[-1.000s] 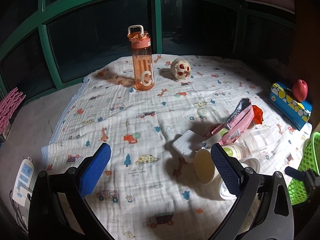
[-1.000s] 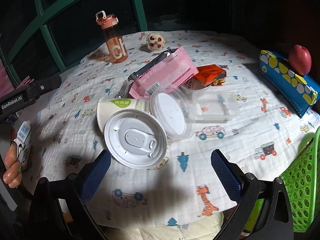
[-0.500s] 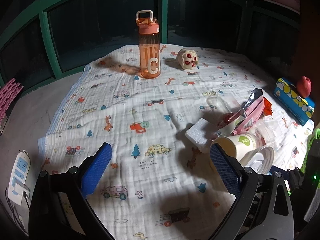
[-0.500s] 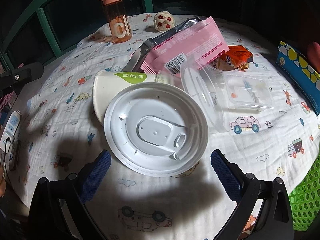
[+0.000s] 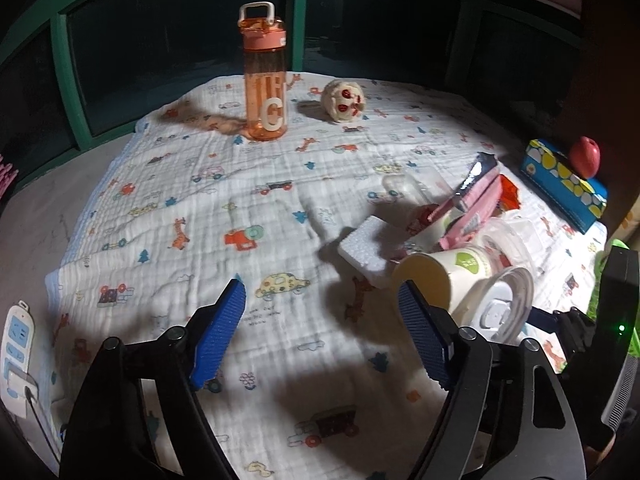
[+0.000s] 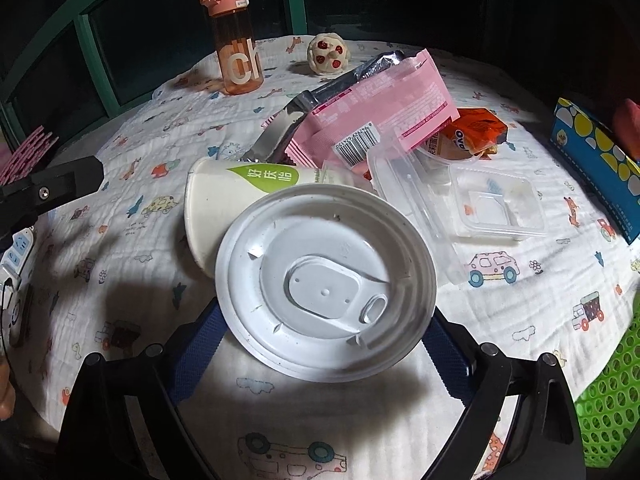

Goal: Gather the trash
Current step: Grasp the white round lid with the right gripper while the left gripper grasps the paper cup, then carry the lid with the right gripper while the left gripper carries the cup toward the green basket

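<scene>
A white plastic lid [image 6: 326, 280] leans tilted against a paper cup [image 6: 240, 196] that lies on its side on the printed cloth [image 6: 500, 280]. My right gripper [image 6: 326, 308] straddles the lid, jaws closing; the lid hides both fingertips, and I see no firm press on its rim. Behind the cup lie a pink wrapper [image 6: 384, 112], an orange wrapper [image 6: 476, 132] and a clear plastic tray [image 6: 492, 204]. My left gripper [image 5: 320, 286] hovers over bare cloth, jaws closing with nothing between them. Its right finger [image 5: 420, 328] is just beside the cup's mouth [image 5: 420, 280]. A white foam block [image 5: 364, 248] lies by the cup.
An orange water bottle [image 5: 266, 80] and a small round toy [image 5: 344, 100] stand at the back. A blue patterned box [image 5: 564, 184] with a red apple [image 5: 584, 152] is at the right. A green basket [image 6: 608, 400] sits at the right edge, a power strip [image 5: 16, 352] at the left.
The right gripper has come down close around the white lid, which now fills its view. The left gripper's jaws have narrowed, and it has drifted toward the cup.
</scene>
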The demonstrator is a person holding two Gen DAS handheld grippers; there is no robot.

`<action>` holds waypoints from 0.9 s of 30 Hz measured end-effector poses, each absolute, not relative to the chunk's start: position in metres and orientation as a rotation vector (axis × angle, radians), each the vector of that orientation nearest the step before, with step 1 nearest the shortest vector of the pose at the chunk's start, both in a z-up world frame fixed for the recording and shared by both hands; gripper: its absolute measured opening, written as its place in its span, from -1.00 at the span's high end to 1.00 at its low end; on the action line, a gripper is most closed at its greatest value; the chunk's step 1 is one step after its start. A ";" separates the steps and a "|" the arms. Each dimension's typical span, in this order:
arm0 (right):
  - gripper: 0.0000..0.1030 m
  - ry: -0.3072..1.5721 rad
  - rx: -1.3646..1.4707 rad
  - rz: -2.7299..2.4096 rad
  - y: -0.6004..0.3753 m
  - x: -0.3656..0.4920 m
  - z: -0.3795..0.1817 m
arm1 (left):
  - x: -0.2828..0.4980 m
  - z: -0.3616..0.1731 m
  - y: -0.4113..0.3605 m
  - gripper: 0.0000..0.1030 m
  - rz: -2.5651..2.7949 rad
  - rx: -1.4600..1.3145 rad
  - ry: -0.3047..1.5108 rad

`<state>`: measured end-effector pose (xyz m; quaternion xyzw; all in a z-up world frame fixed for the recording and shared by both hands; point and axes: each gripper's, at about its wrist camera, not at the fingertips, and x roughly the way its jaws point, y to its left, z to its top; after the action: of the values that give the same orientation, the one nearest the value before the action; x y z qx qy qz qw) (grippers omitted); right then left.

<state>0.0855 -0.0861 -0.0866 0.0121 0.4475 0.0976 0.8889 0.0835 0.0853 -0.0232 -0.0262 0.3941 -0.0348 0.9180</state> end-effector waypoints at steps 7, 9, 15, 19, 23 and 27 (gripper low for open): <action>-0.75 0.906 0.063 0.234 -0.106 0.069 -0.068 | 0.080 -0.031 0.056 -0.31 -0.209 -0.058 0.834; -0.75 0.894 0.075 0.236 -0.115 0.062 -0.062 | 0.080 -0.036 0.046 -0.28 -0.251 -0.063 0.849; -0.75 0.871 0.123 0.233 -0.144 0.047 -0.044 | 0.089 -0.050 0.023 -0.12 -0.341 -0.083 0.883; -0.75 0.858 0.142 0.207 -0.166 0.040 -0.036 | 0.098 -0.057 0.016 0.03 -0.378 -0.108 0.901; -0.75 0.852 0.167 0.184 -0.183 0.036 -0.031 | 0.103 -0.062 0.010 0.31 -0.408 -0.125 0.919; -0.75 0.845 0.173 0.168 -0.194 0.032 -0.027 | 0.101 -0.062 0.007 0.56 -0.437 -0.137 0.912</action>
<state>0.0323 -0.1937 -0.0273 0.0836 0.4091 0.0815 0.9050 0.1009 0.0067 -0.0616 -0.0656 0.4365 -0.2089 0.8727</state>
